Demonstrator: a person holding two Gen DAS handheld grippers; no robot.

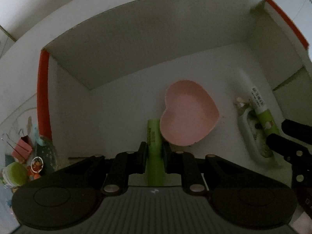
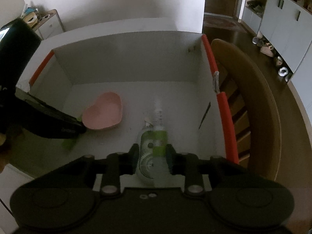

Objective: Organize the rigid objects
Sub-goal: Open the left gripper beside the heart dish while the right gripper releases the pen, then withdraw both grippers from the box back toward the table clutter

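A white box (image 1: 136, 48) with orange edges holds a pink heart-shaped dish (image 1: 188, 117) on its floor. My left gripper (image 1: 154, 148) is shut on a green stick (image 1: 154, 132), whose tip lies beside the dish. At the right of the box floor lie a clear correction-tape dispenser (image 1: 251, 132) and a white-and-green tube (image 1: 261, 111) across it. In the right wrist view my right gripper (image 2: 152, 150) stands over the dispenser (image 2: 150, 165) and tube (image 2: 159, 134), its jaws close on either side of them. The dish (image 2: 102, 111) and left gripper (image 2: 74, 128) show at left.
Outside the box's left wall lie a pink binder clip (image 1: 22, 146), a green round lid (image 1: 15, 175) and other small items. A curved wooden chair (image 2: 253, 97) stands just right of the box. Grey cabinets (image 2: 282, 19) line the far right.
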